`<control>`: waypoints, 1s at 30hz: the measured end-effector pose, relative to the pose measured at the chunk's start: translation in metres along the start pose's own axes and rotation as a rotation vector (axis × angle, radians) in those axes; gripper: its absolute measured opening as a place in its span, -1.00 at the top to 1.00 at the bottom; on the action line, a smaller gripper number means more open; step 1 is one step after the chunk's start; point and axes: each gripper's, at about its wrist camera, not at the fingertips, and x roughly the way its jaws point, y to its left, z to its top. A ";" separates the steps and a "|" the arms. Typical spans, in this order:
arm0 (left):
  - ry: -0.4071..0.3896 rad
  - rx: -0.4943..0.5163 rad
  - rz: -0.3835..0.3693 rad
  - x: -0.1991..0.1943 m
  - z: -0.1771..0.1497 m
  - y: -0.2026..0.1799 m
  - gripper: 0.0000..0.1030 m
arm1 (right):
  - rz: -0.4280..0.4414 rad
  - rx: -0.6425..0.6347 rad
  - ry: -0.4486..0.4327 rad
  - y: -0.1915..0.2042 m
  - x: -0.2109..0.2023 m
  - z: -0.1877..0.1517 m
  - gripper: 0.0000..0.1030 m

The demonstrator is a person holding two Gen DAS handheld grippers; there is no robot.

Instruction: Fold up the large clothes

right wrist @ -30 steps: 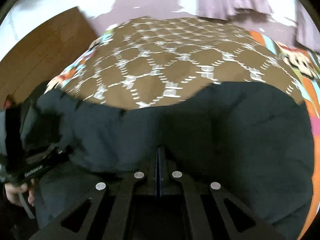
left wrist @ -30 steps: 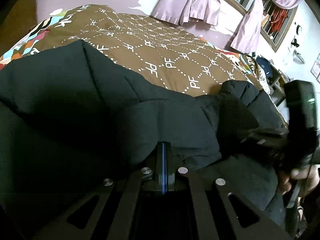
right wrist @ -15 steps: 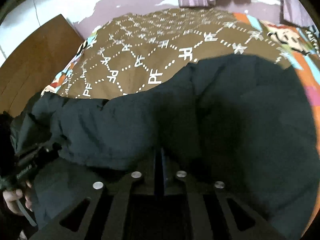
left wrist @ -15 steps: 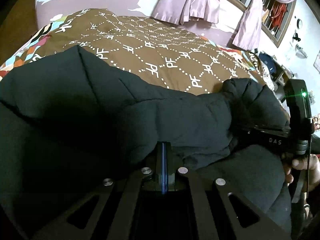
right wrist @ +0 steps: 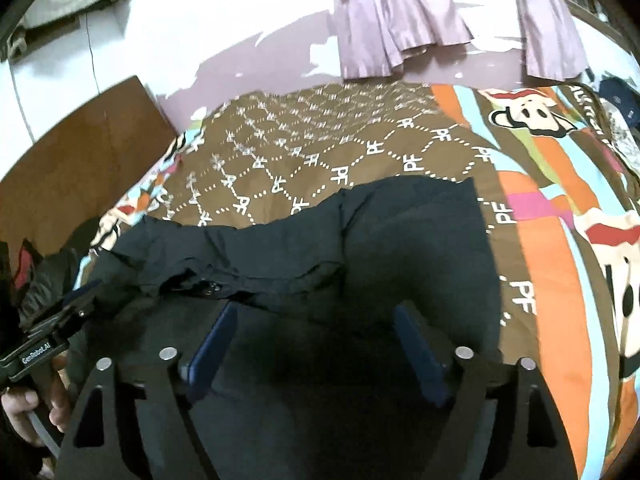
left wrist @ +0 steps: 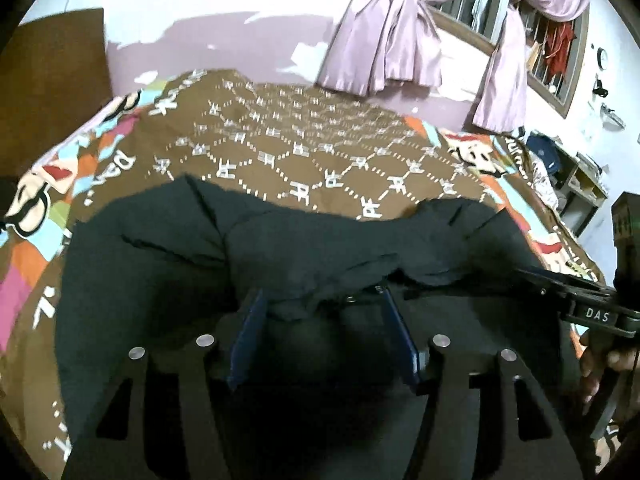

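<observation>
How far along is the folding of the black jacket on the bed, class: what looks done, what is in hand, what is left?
Done: the black jacket lies doubled over on the brown bedspread, its folded edge across the middle. In hand: nothing; the left gripper and right gripper have just been opening and now stand open over the cloth, pressing nothing. Left: probably another fold, since the bundle is wide and loose.

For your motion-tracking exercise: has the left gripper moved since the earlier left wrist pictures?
Yes. The left gripper has pulled back from the black jacket: far more brown bedspread and window curtains now show. Its jaws have just been opening, pads clear of the fabric.
</observation>
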 end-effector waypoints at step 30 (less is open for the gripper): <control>-0.100 0.152 -0.065 -0.202 -0.133 -0.098 -0.96 | 0.251 -0.110 0.044 0.033 -0.209 -0.173 -1.00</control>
